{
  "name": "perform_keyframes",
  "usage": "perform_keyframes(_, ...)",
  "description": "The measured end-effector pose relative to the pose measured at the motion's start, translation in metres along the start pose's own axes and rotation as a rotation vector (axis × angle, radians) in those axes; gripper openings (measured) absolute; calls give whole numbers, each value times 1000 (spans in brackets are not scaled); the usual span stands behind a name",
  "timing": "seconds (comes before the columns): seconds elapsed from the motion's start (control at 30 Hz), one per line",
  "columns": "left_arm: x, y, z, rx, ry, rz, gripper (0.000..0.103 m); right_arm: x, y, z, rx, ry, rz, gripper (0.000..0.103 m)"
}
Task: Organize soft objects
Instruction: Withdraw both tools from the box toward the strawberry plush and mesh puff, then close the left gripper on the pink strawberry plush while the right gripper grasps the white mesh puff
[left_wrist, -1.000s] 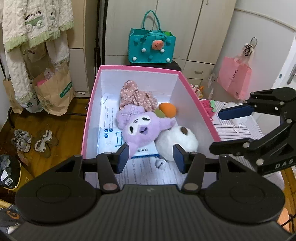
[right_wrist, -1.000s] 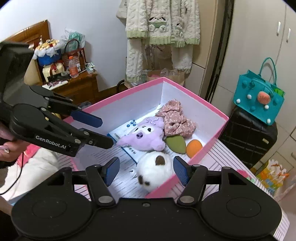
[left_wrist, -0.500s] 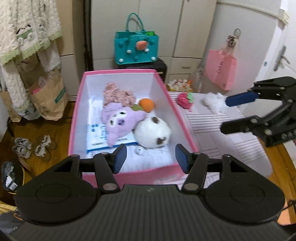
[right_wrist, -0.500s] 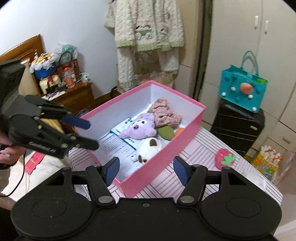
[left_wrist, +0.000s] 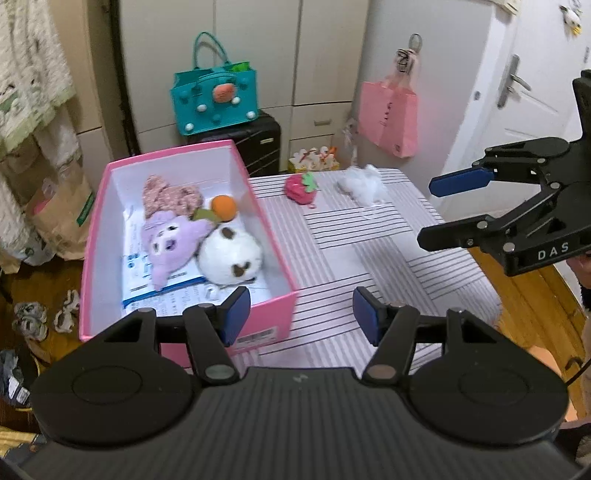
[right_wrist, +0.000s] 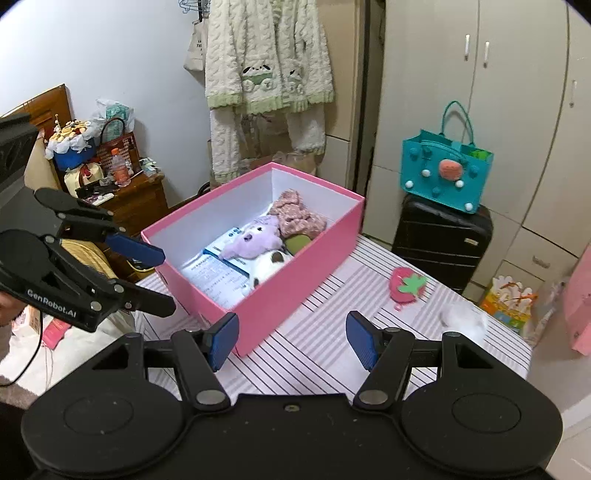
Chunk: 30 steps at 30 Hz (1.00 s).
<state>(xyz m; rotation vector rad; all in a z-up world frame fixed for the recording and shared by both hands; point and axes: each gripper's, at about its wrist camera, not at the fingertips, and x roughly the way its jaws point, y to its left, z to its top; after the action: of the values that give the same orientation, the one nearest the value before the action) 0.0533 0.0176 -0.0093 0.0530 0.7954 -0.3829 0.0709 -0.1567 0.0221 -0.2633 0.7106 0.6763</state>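
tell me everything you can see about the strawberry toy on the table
The strawberry toy is a small, soft-looking plush: a pink-red rounded body with a green felt-like leaf cap on one side. It lies flat on the striped tablecloth, outside the pink box, toward the far edge of the table. A white fluffy toy lies beside it, apart. Nothing touches it but the cloth; neither gripper is near.

My left gripper (left_wrist: 301, 314) was matte black, with a ribbed housing, two round discs and blue pads (left_wrist: 236, 314) on its fingers; silver pivot screws dotted the linkage; my right gripper (right_wrist: 290, 341) looked the same, white "DAS" lettering on its side; "GenRobot.AI" marked the left one; a thin black cable (right_wrist: 22, 363) trailed beneath it.
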Motion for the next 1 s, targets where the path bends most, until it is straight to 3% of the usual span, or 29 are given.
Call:
perform_keyframes(0.43, 43, -53, 23, 43, -4, -105, 61, -23, -44, -50, 69, -12, -58, 70)
perform_keyframes(0.7, 83, -74, 47, 47, -64, -59, 61, -9, -90, -62, 115, -70, -52, 70)
perform_keyframes(0.87, 118, -78, 55, 24, -97, -17, 61, 15, -121, -72, 118, -122, -77, 71)
perform_keyframes(1.0, 143, -80, 58, 1, -126, -7, 61, 42, -151, -83, 192, -162, -81, 72)
